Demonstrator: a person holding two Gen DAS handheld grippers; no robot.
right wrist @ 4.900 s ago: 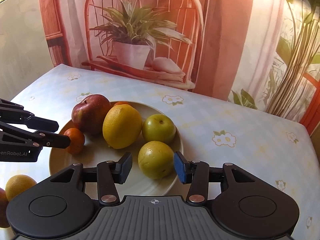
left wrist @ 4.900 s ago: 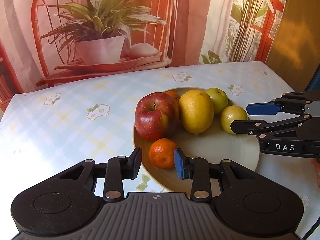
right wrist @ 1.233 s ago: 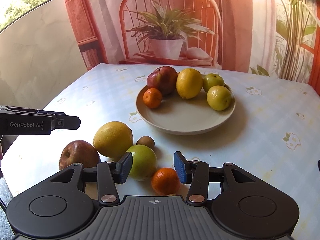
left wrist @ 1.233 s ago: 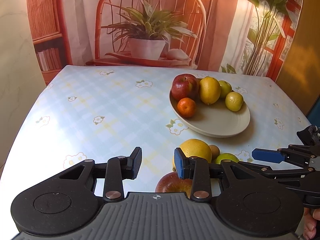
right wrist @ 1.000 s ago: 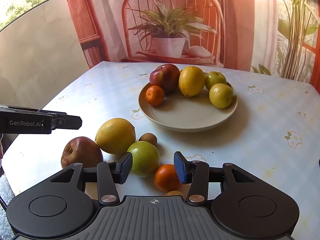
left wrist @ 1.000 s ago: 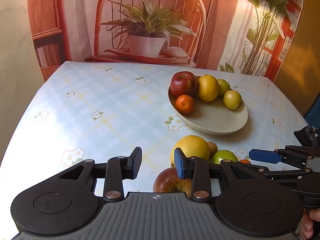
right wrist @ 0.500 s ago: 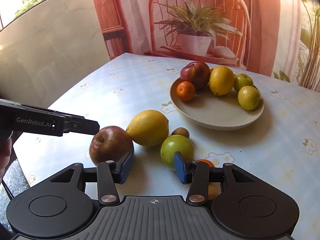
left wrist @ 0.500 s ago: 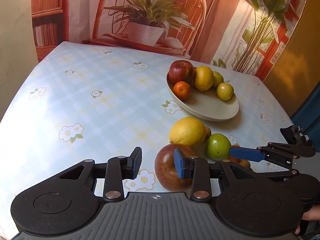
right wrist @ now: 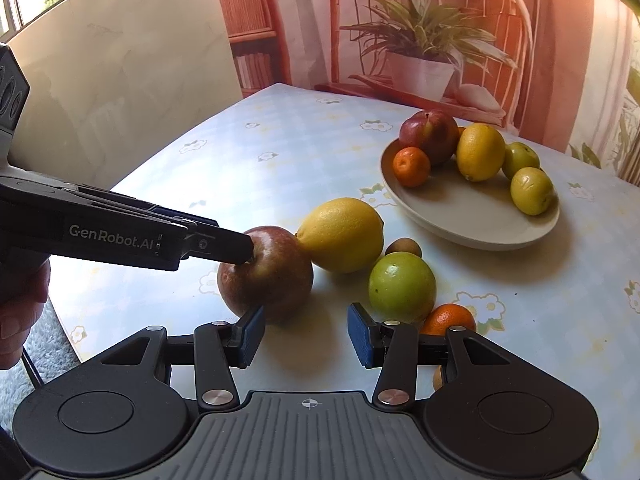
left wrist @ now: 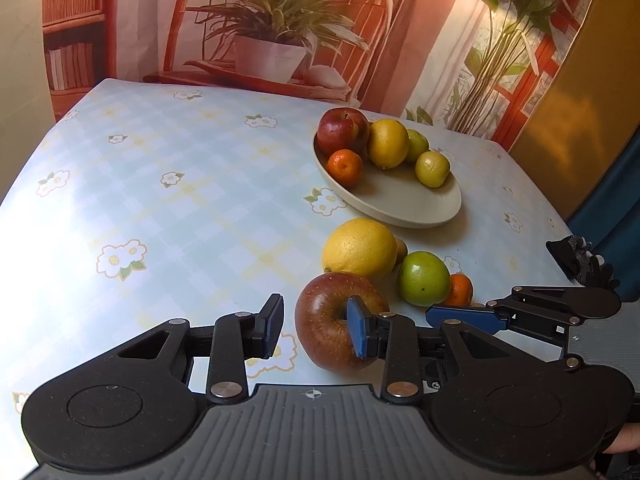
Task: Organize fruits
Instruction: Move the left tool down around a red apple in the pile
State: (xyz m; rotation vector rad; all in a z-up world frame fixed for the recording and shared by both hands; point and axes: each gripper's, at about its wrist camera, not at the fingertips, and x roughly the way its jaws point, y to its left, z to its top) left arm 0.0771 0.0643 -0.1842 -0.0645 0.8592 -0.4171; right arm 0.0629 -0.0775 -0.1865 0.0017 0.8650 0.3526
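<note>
A red apple (left wrist: 328,328) lies on the table near its front edge. My left gripper (left wrist: 316,326) is open, its right finger over the apple's top, its left finger to the apple's left. The right wrist view shows the apple (right wrist: 272,280) with the left gripper's tip (right wrist: 240,246) at its stem. Behind it lie a large lemon (left wrist: 358,248), a green apple (left wrist: 424,278), a small brown fruit (right wrist: 404,248) and a mandarin (right wrist: 450,318). My right gripper (right wrist: 304,334) is open and empty, in front of the apples.
A beige plate (left wrist: 400,204) at the back right holds a red apple (left wrist: 342,130), a lemon (left wrist: 388,143), a mandarin (left wrist: 345,166) and two yellow-green fruits. The flowered tablecloth (left wrist: 160,200) stretches left. A printed backdrop stands behind the table.
Both grippers have pulled back from the plate to the loose fruit at the table's front. My left gripper has closed in on the red apple. Both stay open.
</note>
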